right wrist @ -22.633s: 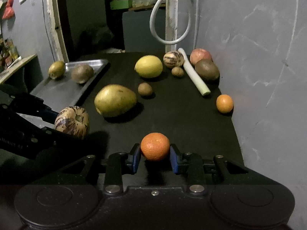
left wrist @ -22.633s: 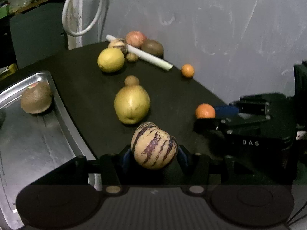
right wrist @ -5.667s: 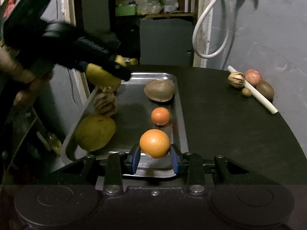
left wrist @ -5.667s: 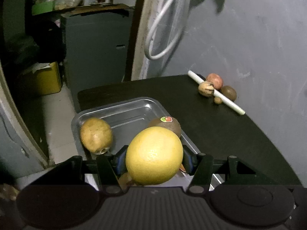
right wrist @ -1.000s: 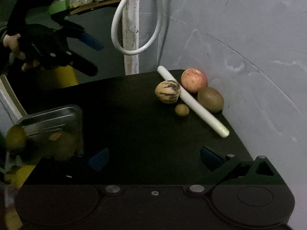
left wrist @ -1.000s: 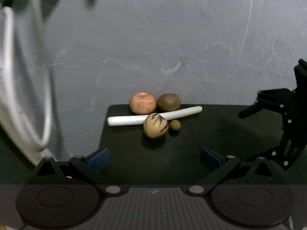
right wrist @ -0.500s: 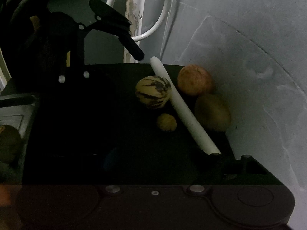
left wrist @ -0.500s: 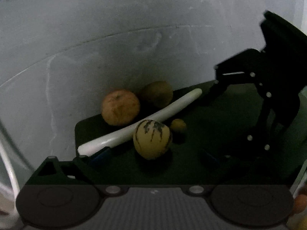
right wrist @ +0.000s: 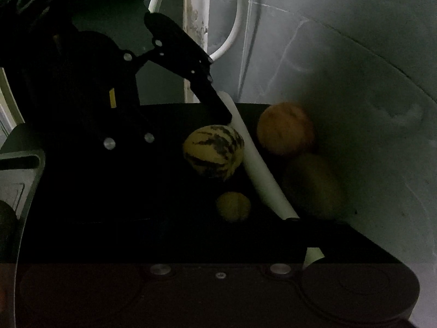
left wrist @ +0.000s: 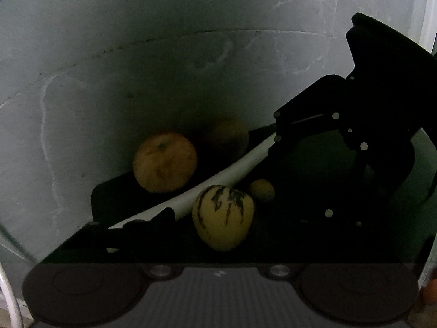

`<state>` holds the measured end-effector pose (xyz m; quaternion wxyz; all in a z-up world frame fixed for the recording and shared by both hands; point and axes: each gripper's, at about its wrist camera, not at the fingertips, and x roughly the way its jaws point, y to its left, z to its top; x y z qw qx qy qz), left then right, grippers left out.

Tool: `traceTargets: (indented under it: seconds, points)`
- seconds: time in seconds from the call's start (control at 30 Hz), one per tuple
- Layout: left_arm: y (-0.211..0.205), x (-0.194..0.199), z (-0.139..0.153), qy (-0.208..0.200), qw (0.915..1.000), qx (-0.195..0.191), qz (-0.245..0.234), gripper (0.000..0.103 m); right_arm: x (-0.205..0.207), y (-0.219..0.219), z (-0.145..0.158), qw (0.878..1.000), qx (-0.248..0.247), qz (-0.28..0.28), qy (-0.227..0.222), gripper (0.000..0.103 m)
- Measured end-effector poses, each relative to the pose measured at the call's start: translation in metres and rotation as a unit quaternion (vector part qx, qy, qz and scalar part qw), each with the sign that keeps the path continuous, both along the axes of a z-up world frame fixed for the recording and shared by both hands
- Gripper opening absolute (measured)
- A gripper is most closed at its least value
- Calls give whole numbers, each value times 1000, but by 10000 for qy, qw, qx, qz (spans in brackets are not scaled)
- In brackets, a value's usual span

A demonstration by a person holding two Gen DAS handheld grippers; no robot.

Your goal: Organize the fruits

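A yellow, dark-striped melon (left wrist: 222, 216) lies on the black table (left wrist: 300, 235), touching a long white stalk (left wrist: 226, 175). My left gripper (left wrist: 222, 220) straddles the melon with its jaws closing; a gap still shows beside its left finger (left wrist: 131, 229), and the right finger is lost in the dark. A small brown fruit (right wrist: 233, 206) sits ahead of my right gripper (right wrist: 218, 222), whose jaws are closing without touching it. Its right finger (right wrist: 308, 232) covers the stalk's (right wrist: 256, 169) near end. Behind the stalk an orange-red round fruit (left wrist: 165, 162) and a dark kiwi (left wrist: 229, 134) rest against the wall.
The grey wall (left wrist: 164, 54) closes off the table right behind the fruits. A metal tray (right wrist: 24, 161) shows at the left edge of the right wrist view, and a white hose (right wrist: 237, 27) hangs by a post. Each gripper reaches in from the other's side.
Both grippers have come down and in toward the fruit group, which now looks larger. Both pairs of jaws have narrowed from wide open. The left one has rolled.
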<state>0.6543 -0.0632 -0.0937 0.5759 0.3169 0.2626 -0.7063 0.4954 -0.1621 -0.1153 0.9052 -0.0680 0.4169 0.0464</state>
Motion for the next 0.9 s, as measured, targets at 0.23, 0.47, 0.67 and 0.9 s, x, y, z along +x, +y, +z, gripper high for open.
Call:
traceTargets:
  seconds: [0.23,0.47,0.67,0.9]
  points:
    - [-8,3,-2,36,10000,28,-78,66,2,-6,0,10000,-40,-10,-69,41]
    - [-7,6,-3,161,9998,50,-129,57,3,-8,0,9999,-89,27,-106,32]
    - [-3,2,-3,44,9999,40,-154,57,0,-8,1,9999,-110,40,-118,31]
    - [0,3,-3,97,9999,33,-118,57,-2,-7,2,9998,-133,37,-120,31]
